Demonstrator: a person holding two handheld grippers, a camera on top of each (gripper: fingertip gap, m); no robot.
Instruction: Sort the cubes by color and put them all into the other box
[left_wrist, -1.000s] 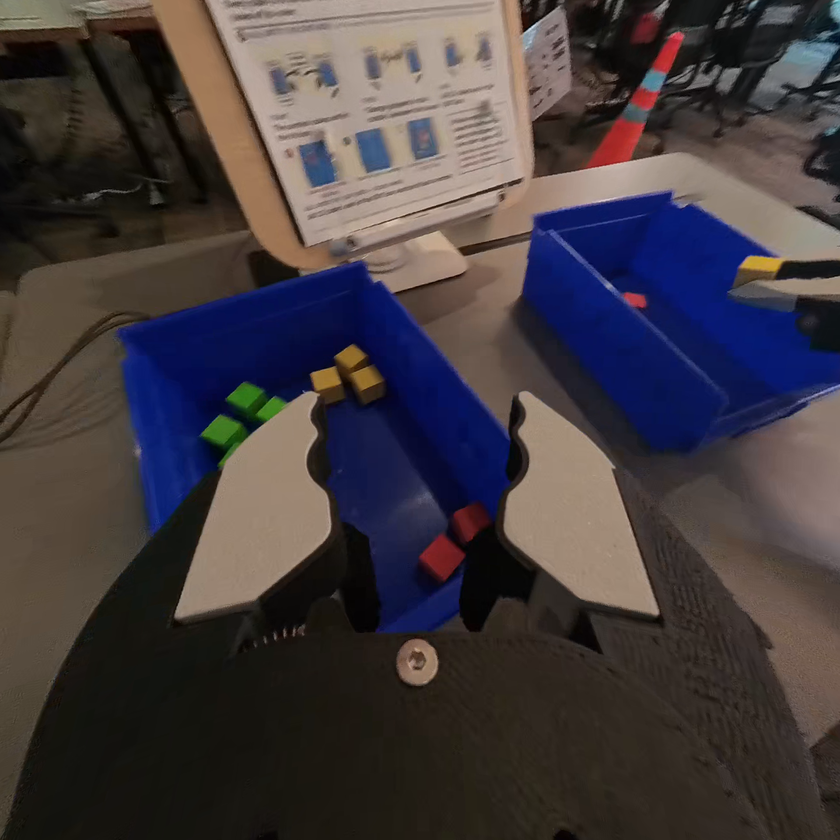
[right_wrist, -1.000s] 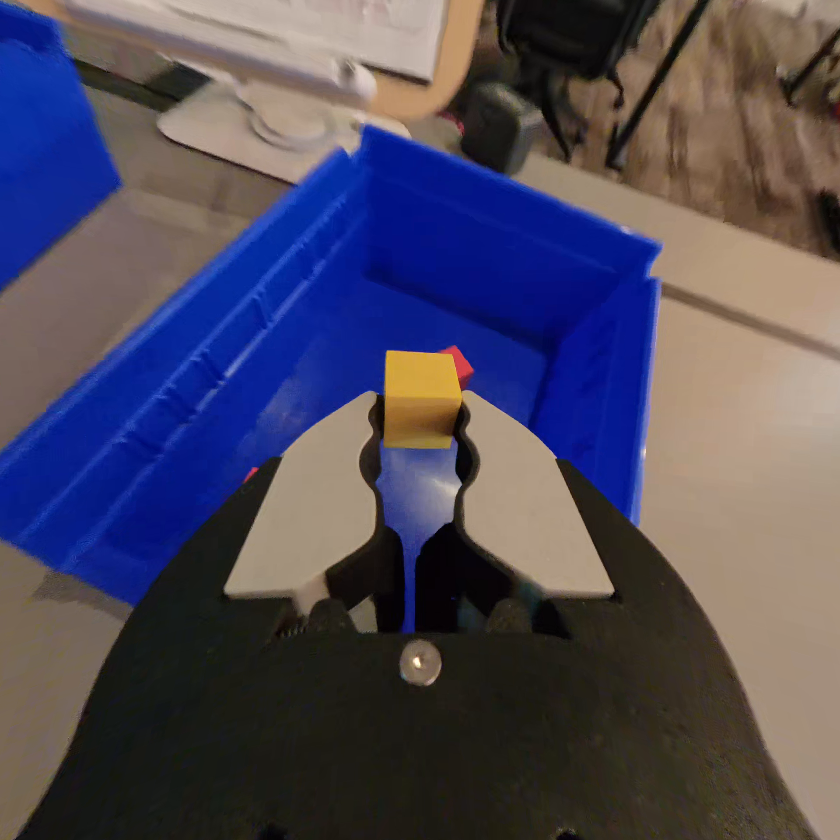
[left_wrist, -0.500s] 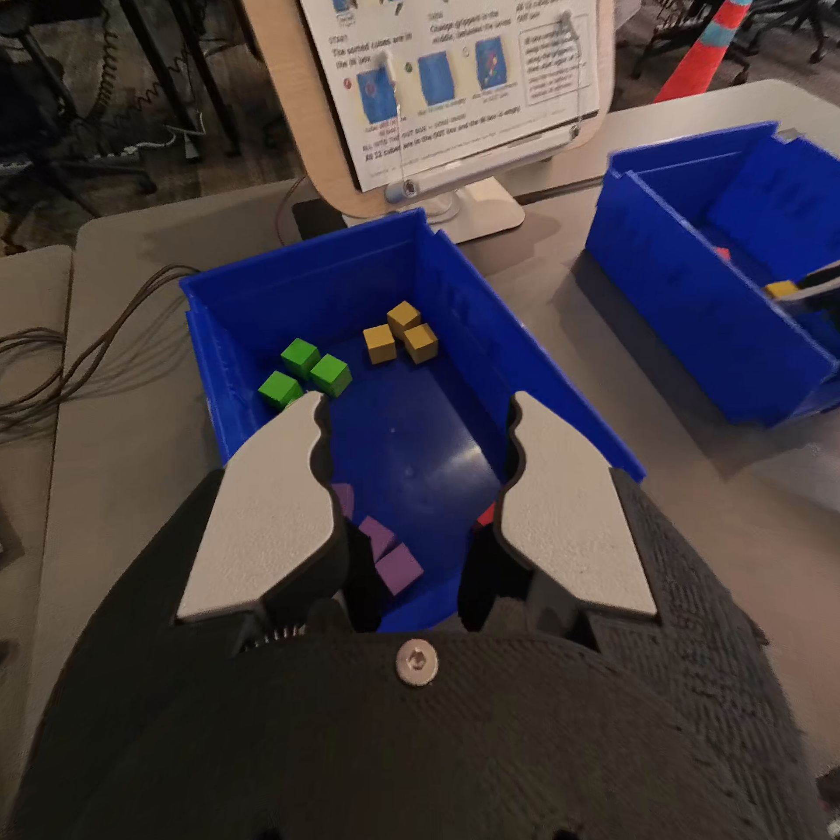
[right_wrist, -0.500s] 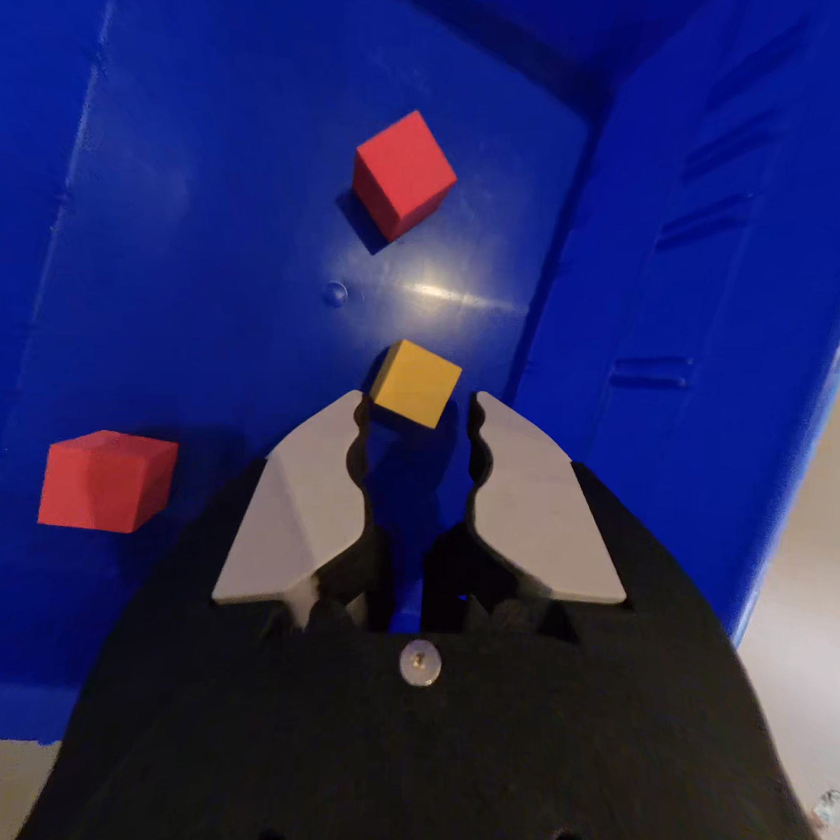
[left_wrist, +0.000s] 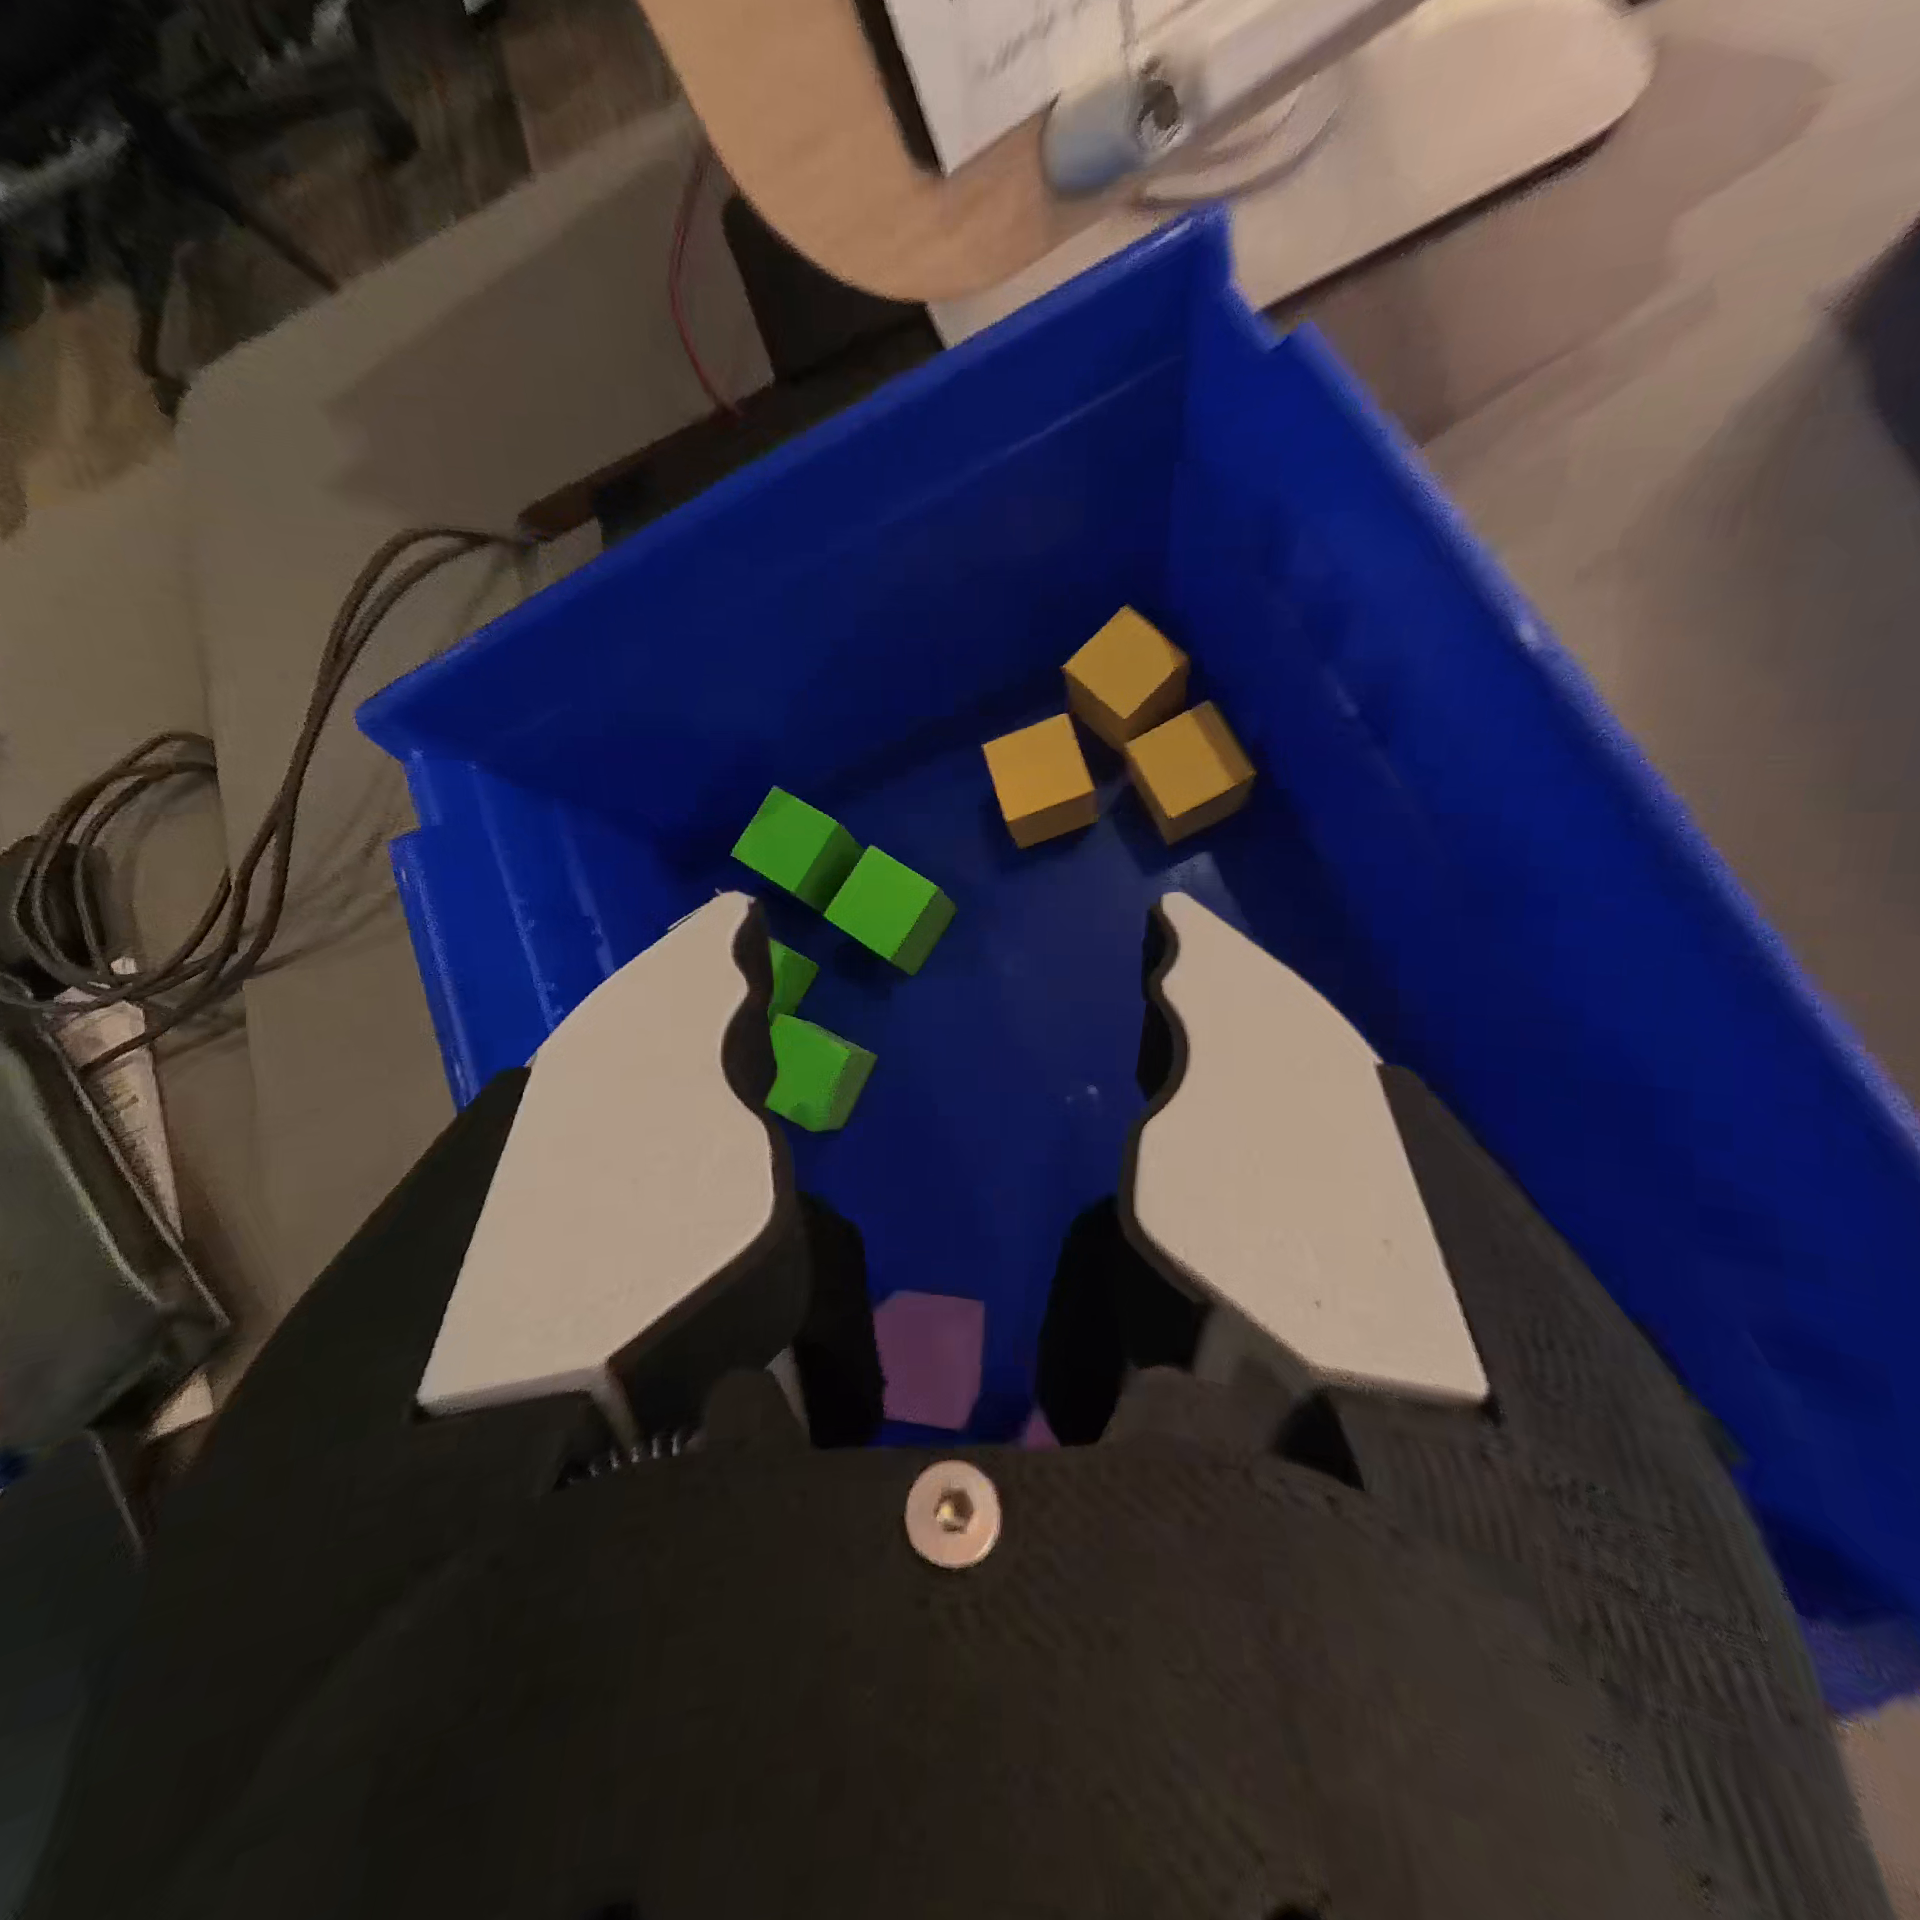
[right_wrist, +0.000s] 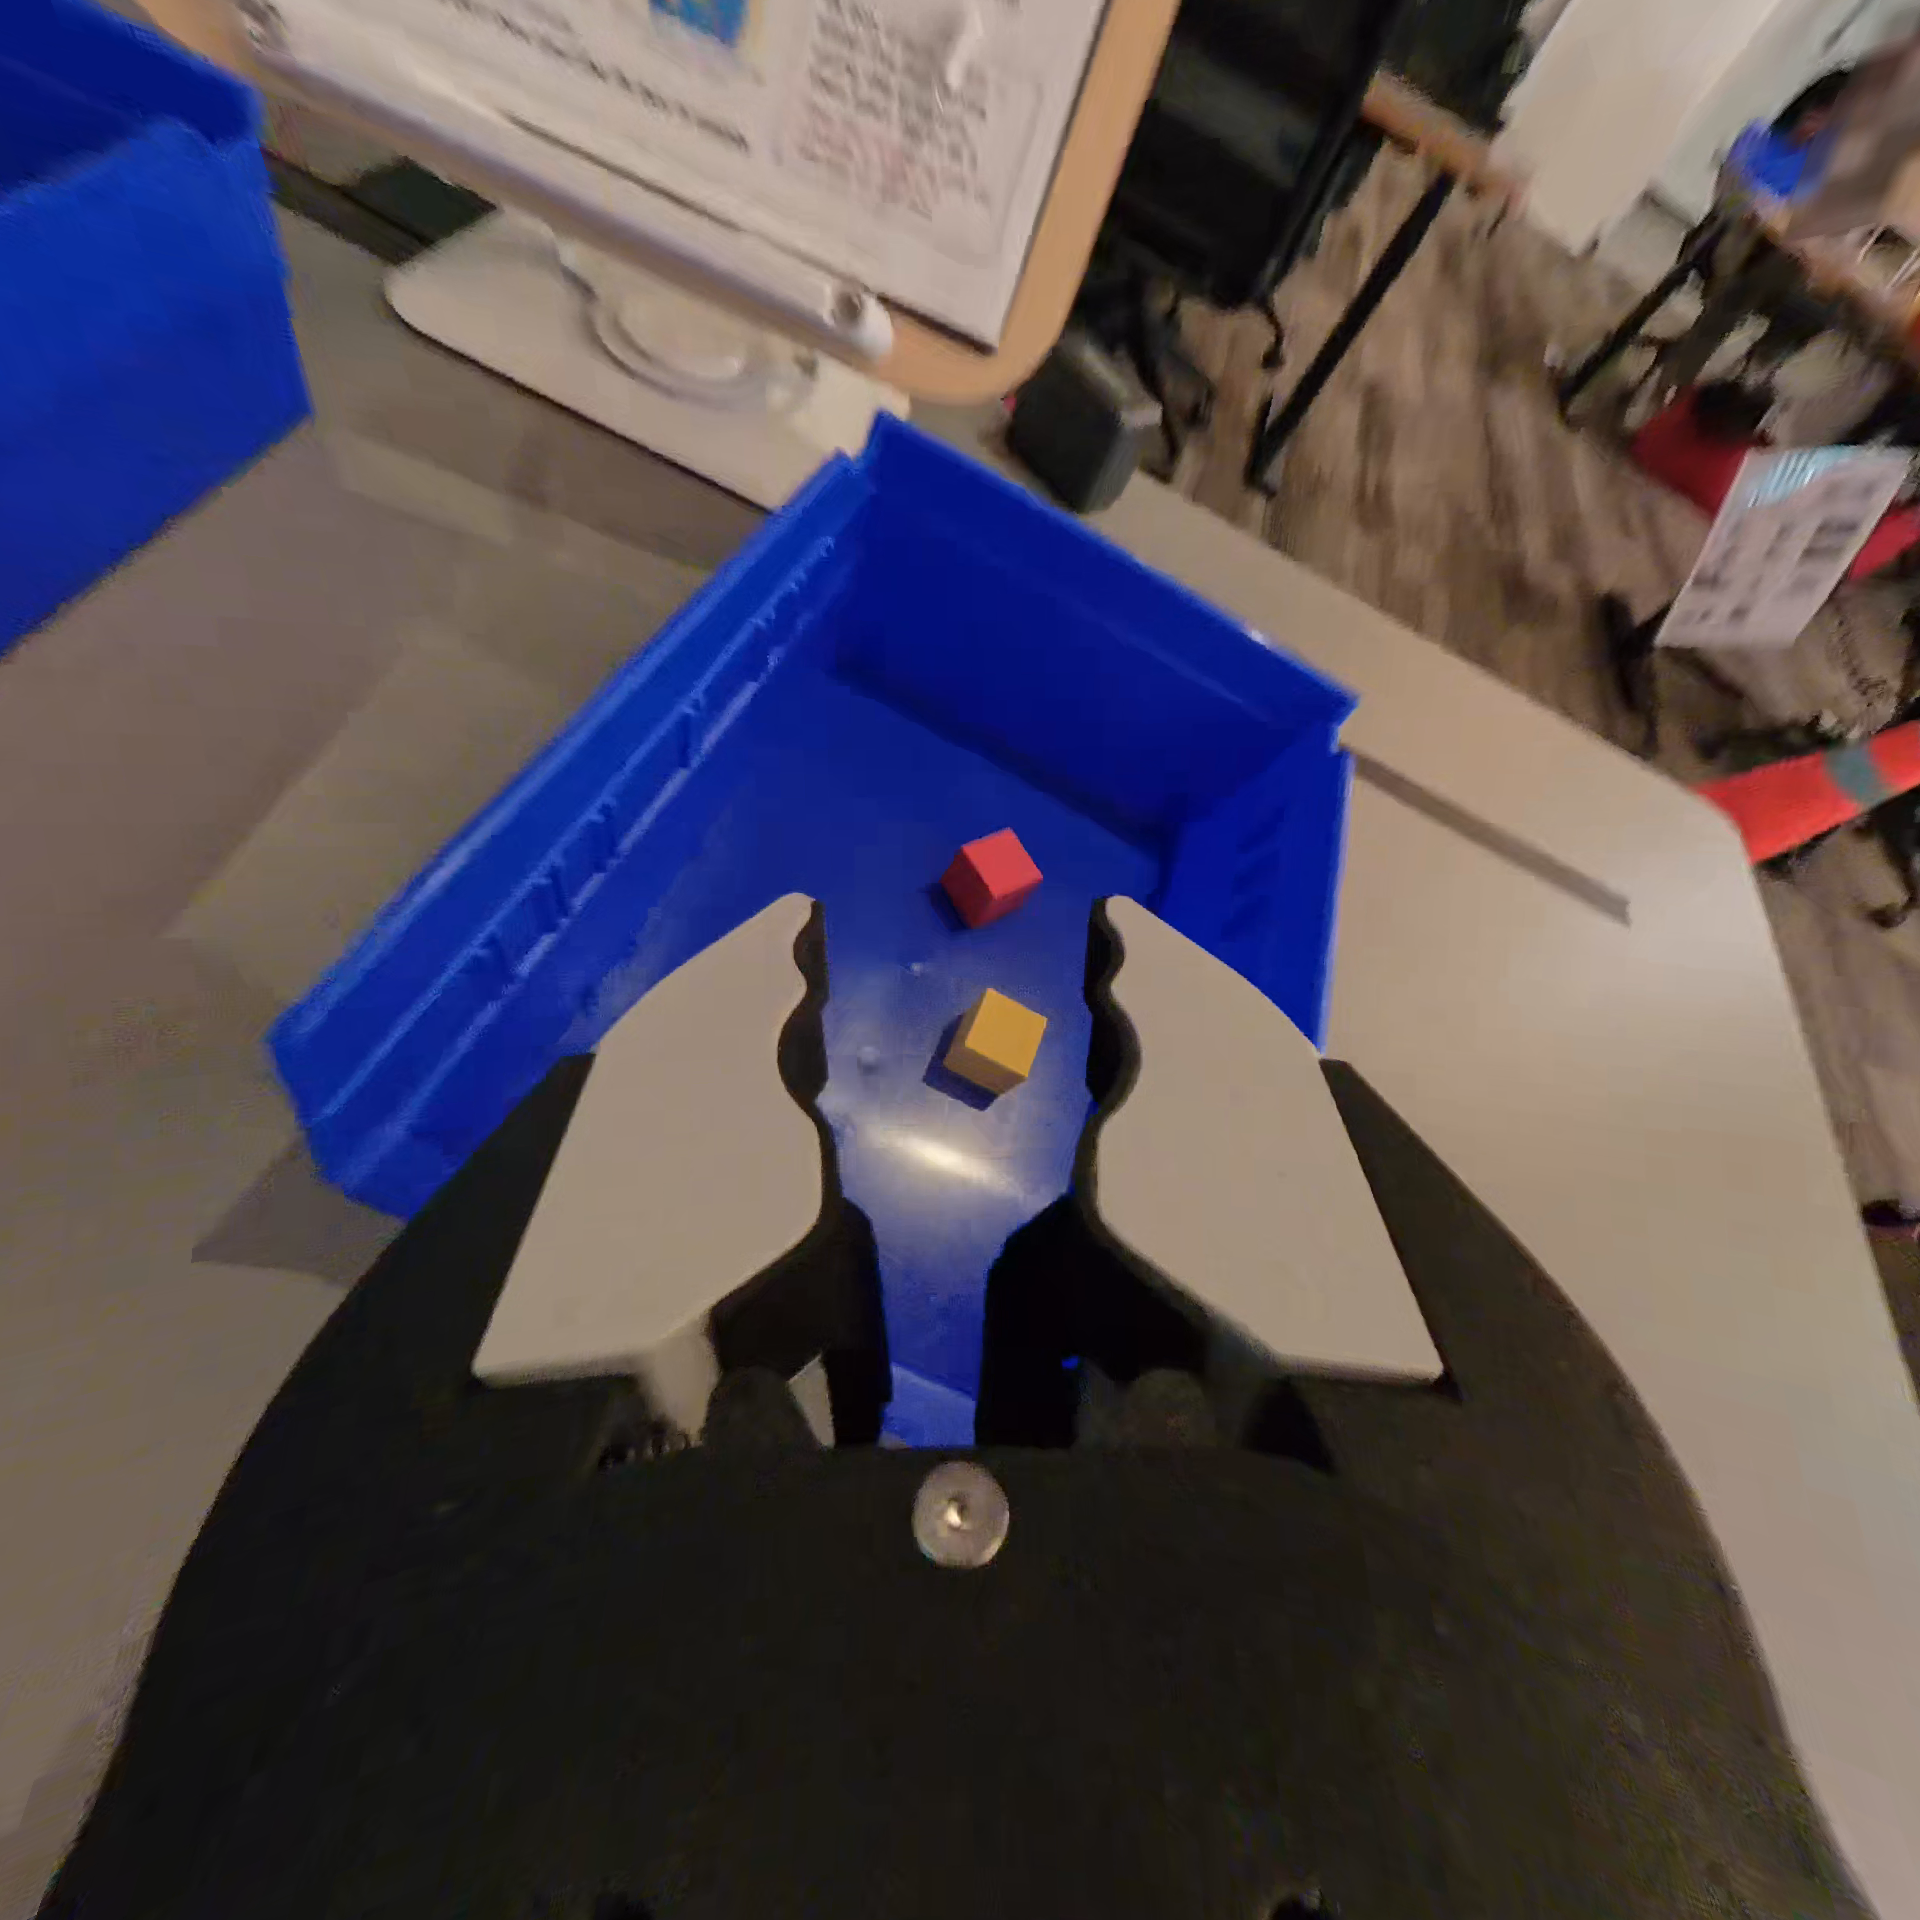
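Note:
My left gripper is open and empty, low inside a blue bin. Ahead of it lie several green cubes, one right by the left finger. Three yellow cubes sit at the bin's far right. A purple cube shows between the finger bases. My right gripper is open and empty above a second blue bin. A yellow cube lies on that bin's floor between my fingertips, with a red cube beyond it.
A stand with a printed sheet rises behind both bins on the grey table. Cables lie off the table's left. The other blue bin's corner shows at left. An orange cone lies at right.
My right gripper let go of the yellow cube, opened and rose out of its bin. My left gripper moved forward and down into its bin, toward the green cubes.

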